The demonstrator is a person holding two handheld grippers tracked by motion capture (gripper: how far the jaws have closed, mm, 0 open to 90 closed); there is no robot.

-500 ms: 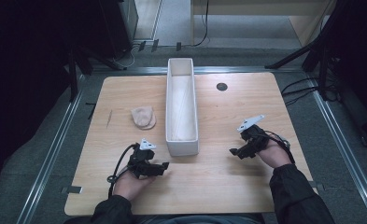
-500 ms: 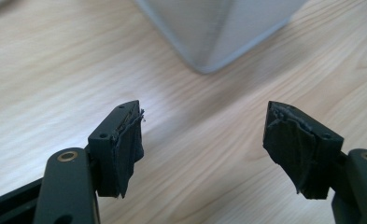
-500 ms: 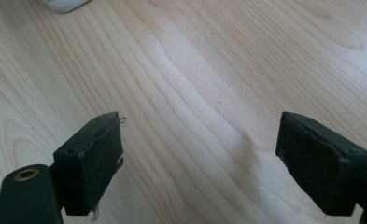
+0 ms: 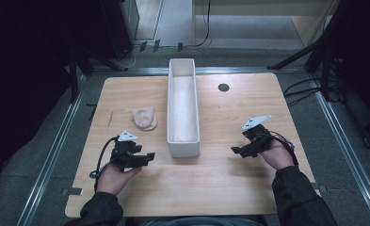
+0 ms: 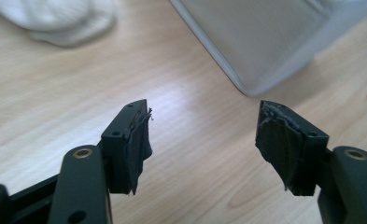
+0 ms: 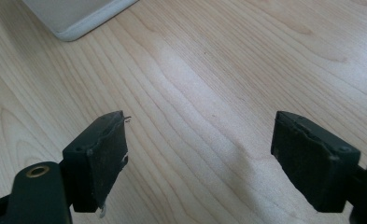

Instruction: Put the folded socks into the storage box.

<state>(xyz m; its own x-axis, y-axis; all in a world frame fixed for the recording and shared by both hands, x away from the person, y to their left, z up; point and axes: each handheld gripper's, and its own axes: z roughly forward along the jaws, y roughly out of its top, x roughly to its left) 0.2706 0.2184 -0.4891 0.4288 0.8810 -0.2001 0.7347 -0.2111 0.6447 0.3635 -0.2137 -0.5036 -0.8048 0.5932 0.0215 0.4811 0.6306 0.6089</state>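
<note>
Left tool (image 4: 147, 156): jaws spread, holding nothing; it sits low over the worktop (image 4: 211, 188) just left of the white bin's (image 4: 183, 146) near end, likely poised to start.
Right tool (image 4: 236, 150): jaws wide apart and empty, just right of the bin's near end, mirroring the left; bare wood lies between its pads (image 6: 99, 161).
White bin: long, narrow, running away from the person down the worktop's middle, probably the container to fill.
Beige cloth (image 4: 144, 118): a small folded bundle left of the bin, beyond the left tool, lying loose and untouched.
Change: against half a second ago, both tools sit in much the same spots; bin and cloth are unmoved.
</note>
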